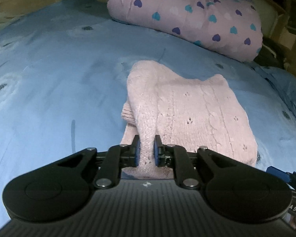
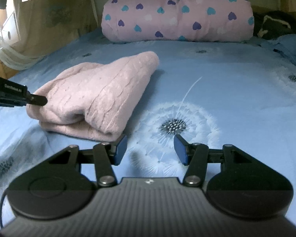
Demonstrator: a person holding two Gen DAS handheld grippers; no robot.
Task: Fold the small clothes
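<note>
A small pink knitted sweater (image 1: 197, 116) lies partly folded on the blue bedsheet (image 1: 49, 79). My left gripper (image 1: 147, 148) is shut on a raised fold of the sweater at its near edge. In the right wrist view the sweater (image 2: 100, 94) lies at the left, and the left gripper (image 2: 37, 100) pinches its left side. My right gripper (image 2: 150, 148) is open and empty, low over the sheet just right of the sweater's near corner.
A pink pillow with blue and purple hearts (image 2: 177, 13) lies at the head of the bed. A dark bundle (image 2: 274, 23) sits at the far right. A curtain and wall (image 2: 29, 29) stand at the left. The sheet has a dandelion print (image 2: 173, 126).
</note>
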